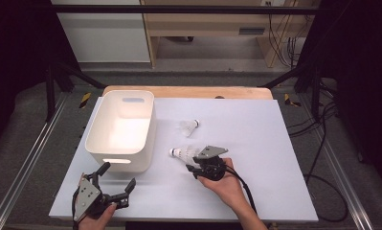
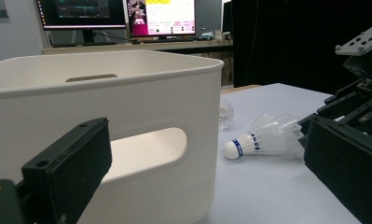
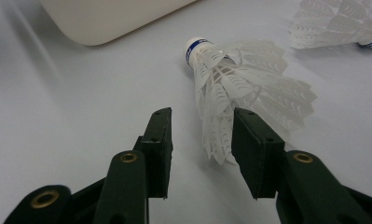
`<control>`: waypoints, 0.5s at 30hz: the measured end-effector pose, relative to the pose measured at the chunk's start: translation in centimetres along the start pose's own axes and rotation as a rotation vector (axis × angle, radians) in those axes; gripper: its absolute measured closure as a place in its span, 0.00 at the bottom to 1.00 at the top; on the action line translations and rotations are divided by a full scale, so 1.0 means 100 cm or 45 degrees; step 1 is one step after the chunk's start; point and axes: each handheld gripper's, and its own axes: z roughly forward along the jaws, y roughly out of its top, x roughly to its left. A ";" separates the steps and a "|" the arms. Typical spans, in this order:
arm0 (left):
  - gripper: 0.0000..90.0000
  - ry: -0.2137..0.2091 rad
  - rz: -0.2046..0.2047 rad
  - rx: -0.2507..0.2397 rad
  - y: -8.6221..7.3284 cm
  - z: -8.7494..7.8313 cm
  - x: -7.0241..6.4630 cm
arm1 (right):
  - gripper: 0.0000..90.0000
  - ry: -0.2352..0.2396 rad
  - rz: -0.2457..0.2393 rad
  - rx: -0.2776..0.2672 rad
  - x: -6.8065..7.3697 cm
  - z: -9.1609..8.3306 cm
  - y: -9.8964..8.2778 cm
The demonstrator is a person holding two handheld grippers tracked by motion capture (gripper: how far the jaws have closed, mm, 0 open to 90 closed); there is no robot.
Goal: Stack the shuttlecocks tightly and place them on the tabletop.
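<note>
The white tabletop (image 1: 275, 191) carried a white bin (image 1: 97, 139) at left, my left tool (image 1: 116, 178) resting released before it. Just right of the bin lay the nearer shuttlecock (image 3: 235, 79) — feather-light, its skirt fragile. My right tool (image 3: 200, 149) stood unclenched around the skirt's rim; I'd take hold gently near the cork.

A white sheet covers the counter (image 1: 255, 191), its wooden far edge bare. On it stand a white tub (image 1: 122, 128) at the left, one shuttlecock (image 1: 181, 153) lying just beside the tub, and a second shuttlecock (image 1: 189, 126) farther back
</note>
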 end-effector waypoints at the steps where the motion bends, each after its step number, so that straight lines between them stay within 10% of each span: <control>1: 0.01 0.000 0.000 0.000 0.000 0.000 0.000 | 0.62 -0.001 0.000 0.002 0.001 -0.001 0.000; 15: 0.01 -0.002 0.000 -0.001 0.000 0.000 0.000 | 0.52 -0.023 -0.014 0.023 0.000 -0.025 -0.002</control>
